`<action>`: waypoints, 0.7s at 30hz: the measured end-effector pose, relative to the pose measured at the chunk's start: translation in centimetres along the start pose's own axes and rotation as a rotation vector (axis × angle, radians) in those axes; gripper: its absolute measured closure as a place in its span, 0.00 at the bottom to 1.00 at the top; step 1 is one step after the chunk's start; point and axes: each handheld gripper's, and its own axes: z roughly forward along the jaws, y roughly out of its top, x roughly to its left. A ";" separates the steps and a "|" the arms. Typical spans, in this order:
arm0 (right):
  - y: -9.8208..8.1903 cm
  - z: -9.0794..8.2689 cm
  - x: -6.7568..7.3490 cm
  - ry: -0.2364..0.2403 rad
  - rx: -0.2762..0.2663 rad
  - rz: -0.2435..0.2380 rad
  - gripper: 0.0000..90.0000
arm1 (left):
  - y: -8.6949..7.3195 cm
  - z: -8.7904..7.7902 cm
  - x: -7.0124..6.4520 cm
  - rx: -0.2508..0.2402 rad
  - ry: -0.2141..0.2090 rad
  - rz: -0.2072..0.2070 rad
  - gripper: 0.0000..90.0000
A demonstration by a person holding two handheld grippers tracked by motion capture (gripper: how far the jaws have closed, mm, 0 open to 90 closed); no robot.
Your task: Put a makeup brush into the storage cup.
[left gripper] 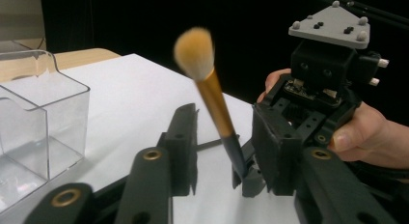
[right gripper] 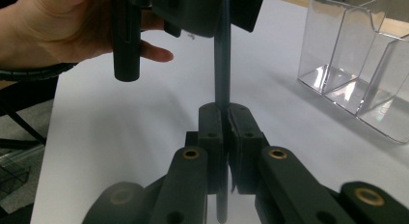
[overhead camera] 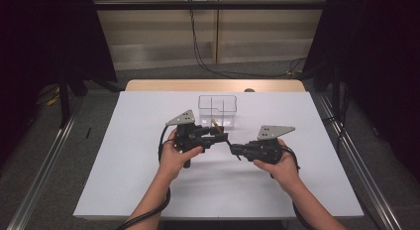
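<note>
Golden-handled and tipped with a soft tan tuft, the makeup brush stands tilted between the two grippers above the white table. Its dark lower stem is clamped in the right gripper, whose pads press together on it. The left gripper has its jaws on either side of the stem with a gap showing on both sides — not pressing on the brush. A clear plastic organizer with divided compartments sits just beyond the grippers, toward the far edge of the table — near, yet apart from the brush. Bare white surface lies to the left, right and near side of both hands.
</note>
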 end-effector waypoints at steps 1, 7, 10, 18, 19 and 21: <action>0.0 0.1 0.1 0.001 0.004 -0.001 0.95 | 0.0 0.0 0.0 -0.004 0.004 -0.001 0.76; 0.1 0.6 0.3 0.002 0.004 0.001 0.95 | 0.1 0.0 0.1 -0.024 -0.019 -0.013 0.89; 0.0 0.9 0.3 0.003 0.001 0.003 0.94 | 0.2 0.1 -0.2 -0.026 -0.028 -0.009 0.92; 0.3 1.6 0.8 0.012 -0.001 0.011 0.94 | 0.6 0.5 -0.7 -0.035 -0.036 0.026 0.93; 0.3 1.6 0.8 0.012 -0.001 0.011 0.94 | 0.6 0.6 -0.7 -0.034 -0.035 0.033 0.93; 0.4 1.8 0.9 0.016 0.000 0.009 0.93 | 0.7 0.5 -0.8 -0.030 -0.035 0.044 0.93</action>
